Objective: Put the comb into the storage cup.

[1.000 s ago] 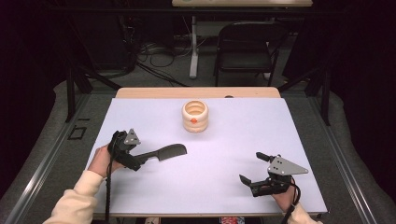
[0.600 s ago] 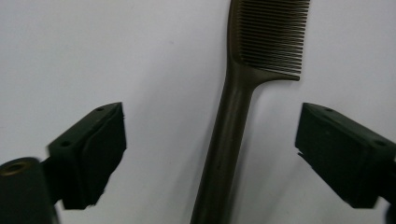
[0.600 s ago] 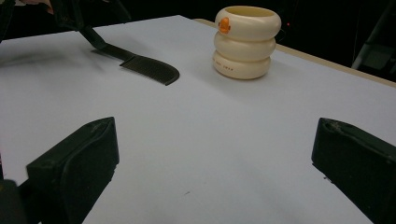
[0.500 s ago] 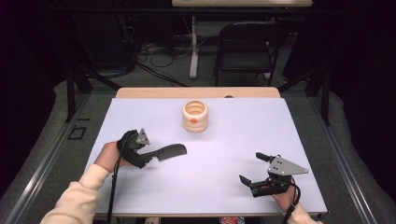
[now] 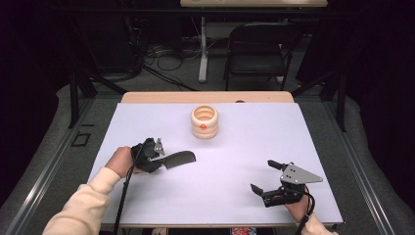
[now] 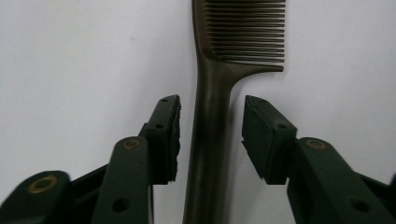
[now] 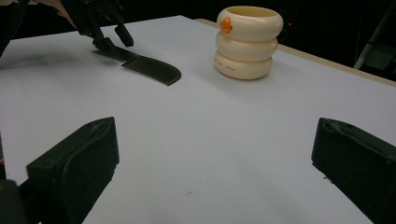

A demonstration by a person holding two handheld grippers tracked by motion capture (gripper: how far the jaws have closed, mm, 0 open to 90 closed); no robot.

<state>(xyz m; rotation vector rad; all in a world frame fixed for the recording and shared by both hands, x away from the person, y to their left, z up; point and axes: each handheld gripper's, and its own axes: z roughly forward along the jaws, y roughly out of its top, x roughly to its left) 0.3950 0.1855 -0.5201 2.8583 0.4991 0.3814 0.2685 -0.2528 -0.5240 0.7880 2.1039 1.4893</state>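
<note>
Left gripper (image 6: 210,135) straddling comb (image 6: 212,140) handle at table's nine o'clock, jaws just closing, pads not yet touching, squared for pickup. Right gripper (image 5: 271,177) wide, idle at five o'clock.

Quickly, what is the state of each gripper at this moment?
Left gripper: open but just been closing around the comb handle, pads not yet touching.
Right gripper: open wide, holding nothing.
</note>
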